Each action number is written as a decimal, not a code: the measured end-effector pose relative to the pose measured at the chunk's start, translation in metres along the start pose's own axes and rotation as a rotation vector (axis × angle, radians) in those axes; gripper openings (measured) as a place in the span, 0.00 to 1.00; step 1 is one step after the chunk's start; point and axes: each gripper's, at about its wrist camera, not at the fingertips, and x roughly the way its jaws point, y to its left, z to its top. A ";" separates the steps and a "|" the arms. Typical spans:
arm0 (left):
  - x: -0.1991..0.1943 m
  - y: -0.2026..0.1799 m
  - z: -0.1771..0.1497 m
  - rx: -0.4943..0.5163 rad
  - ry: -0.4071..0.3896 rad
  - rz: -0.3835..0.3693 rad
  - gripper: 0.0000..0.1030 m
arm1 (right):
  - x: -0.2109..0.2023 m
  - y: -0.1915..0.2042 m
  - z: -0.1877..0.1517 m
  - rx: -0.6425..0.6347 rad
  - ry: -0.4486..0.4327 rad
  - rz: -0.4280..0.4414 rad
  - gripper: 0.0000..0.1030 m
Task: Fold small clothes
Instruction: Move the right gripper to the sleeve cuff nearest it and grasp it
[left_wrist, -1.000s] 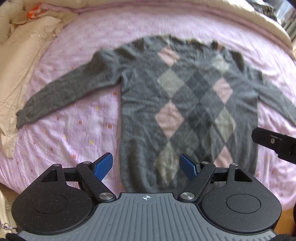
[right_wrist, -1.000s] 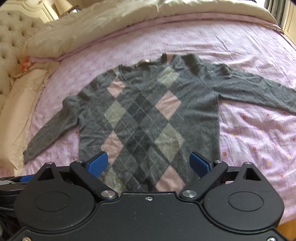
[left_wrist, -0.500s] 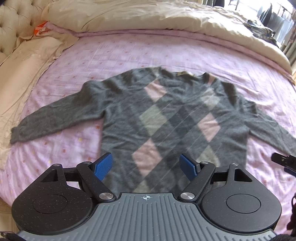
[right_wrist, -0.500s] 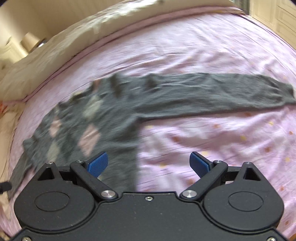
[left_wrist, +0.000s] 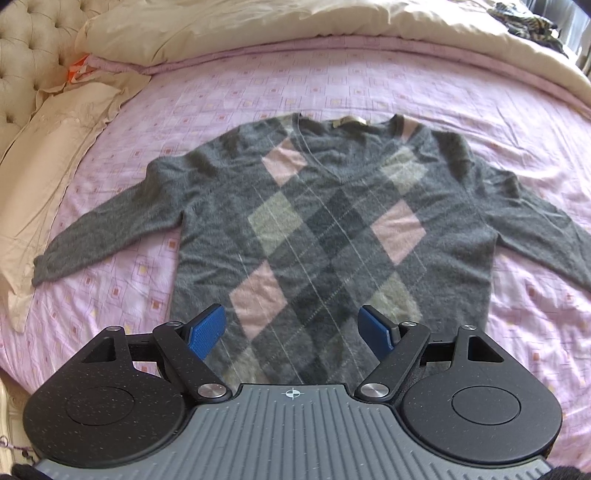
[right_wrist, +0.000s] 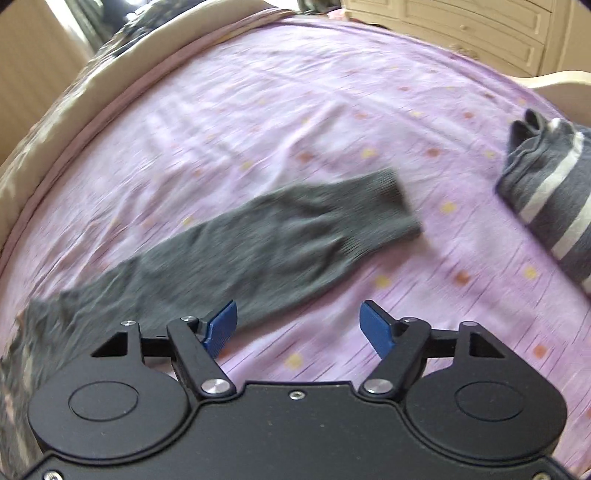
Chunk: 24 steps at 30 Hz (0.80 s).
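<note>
1. A grey argyle sweater (left_wrist: 332, 229) lies flat and face up on a bed (left_wrist: 258, 85) with a pink patterned sheet, collar toward the far pillows, hem toward the viewer, both sleeves spread out to the sides.
2. Its right sleeve (right_wrist: 258, 251) stretches across the right wrist view, long axis running from lower left up to the cuff at upper right. This view is blurred.
3. The right gripper (right_wrist: 297, 326) hovers just short of that sleeve's near edge, fingers apart and empty. It looks the nearer hand for folding this sleeve inward.
4. The left gripper (left_wrist: 293, 330) hovers over the hem at the sweater's middle, fingers apart, nothing between them. The left sleeve (left_wrist: 107, 232) angles away to its left.
5. A folded grey garment with white stripes (right_wrist: 550, 192) sits apart, beyond the cuff at the right edge.
6. Cream bedding (left_wrist: 229, 26) lies along the bed's far side.
</note>
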 end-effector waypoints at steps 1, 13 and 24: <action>0.001 -0.002 0.000 -0.001 0.007 0.004 0.76 | 0.003 -0.007 0.007 -0.002 -0.010 -0.017 0.74; 0.004 -0.018 -0.001 0.004 0.055 0.050 0.76 | 0.057 -0.050 0.049 -0.041 0.014 -0.050 0.74; 0.013 -0.013 -0.005 0.015 0.075 0.035 0.76 | 0.049 -0.032 0.054 -0.090 0.026 0.053 0.17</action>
